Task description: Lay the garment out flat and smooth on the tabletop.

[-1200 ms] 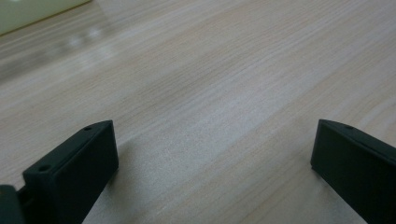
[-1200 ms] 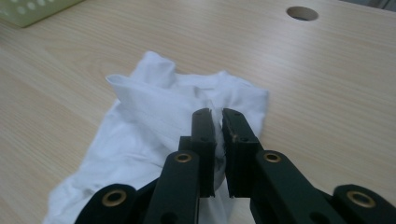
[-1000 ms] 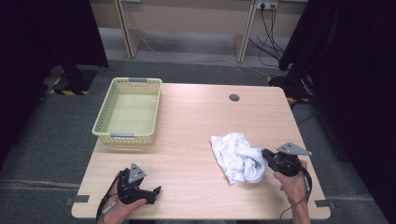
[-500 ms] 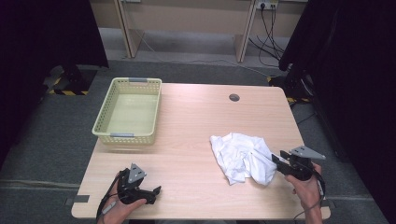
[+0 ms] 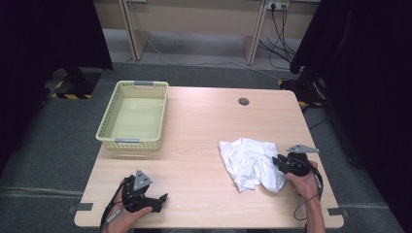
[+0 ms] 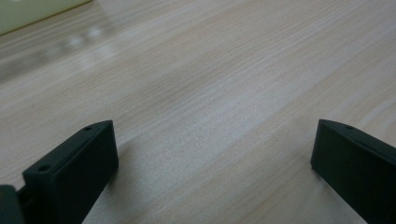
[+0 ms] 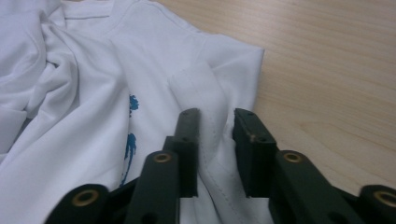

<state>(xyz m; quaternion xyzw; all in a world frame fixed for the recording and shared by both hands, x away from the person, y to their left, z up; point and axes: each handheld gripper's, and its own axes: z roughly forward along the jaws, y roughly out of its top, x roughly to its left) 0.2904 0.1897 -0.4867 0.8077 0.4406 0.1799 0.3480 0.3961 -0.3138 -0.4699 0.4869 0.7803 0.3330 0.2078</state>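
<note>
A crumpled white shirt (image 5: 250, 162) with blue print (image 7: 93, 93) lies on the right half of the wooden table (image 5: 204, 126). My right gripper (image 5: 277, 161) is low at the shirt's right edge. In the right gripper view a raised fold of the cloth runs between its jaws (image 7: 216, 116). They have just been closing and stand narrowly apart, not clearly pinching it. My left gripper (image 5: 163, 199) rests near the table's front left edge. Its jaws (image 6: 215, 140) stand wide open over bare wood.
A pale yellow plastic basket (image 5: 132, 141) stands at the back left of the table, with nothing in it. A round cable hole (image 5: 243, 101) is in the tabletop at the back. Dark curtains flank the table on both sides.
The right gripper drew back to the right off the shirt, then came back left and down onto the shirt's right edge. The shirt has spread a little. The left gripper has not moved.
</note>
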